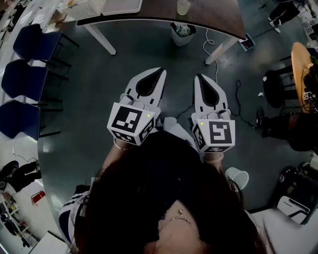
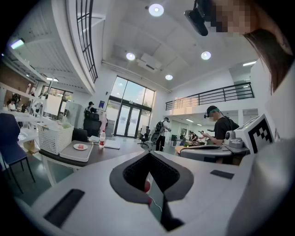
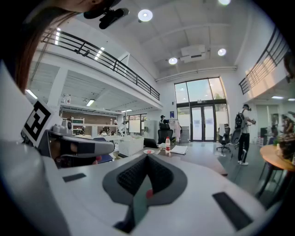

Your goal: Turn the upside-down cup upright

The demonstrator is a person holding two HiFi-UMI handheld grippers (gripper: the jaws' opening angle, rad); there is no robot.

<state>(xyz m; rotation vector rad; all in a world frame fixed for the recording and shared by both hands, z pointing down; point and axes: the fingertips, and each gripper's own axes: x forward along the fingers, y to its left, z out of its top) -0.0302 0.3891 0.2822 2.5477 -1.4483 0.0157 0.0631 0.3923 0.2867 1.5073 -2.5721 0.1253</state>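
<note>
While both tools hang side by side over the dark floor, the left gripper [image 1: 160, 74] has its jaws pressed together with nothing between them. The right gripper [image 1: 199, 78] is closed and empty in the same way. The 2 point toward a dark table [image 1: 218, 20] well ahead. A pale cup [image 1: 183, 7] stands near that table's front edge, well apart from both grippers; which way up it sits cannot be told. A white basket [image 1: 87, 7] and a tray [image 1: 121, 6] sit farther left on the table. 3 blue chairs [image 1: 30, 42] line the left side.
</note>
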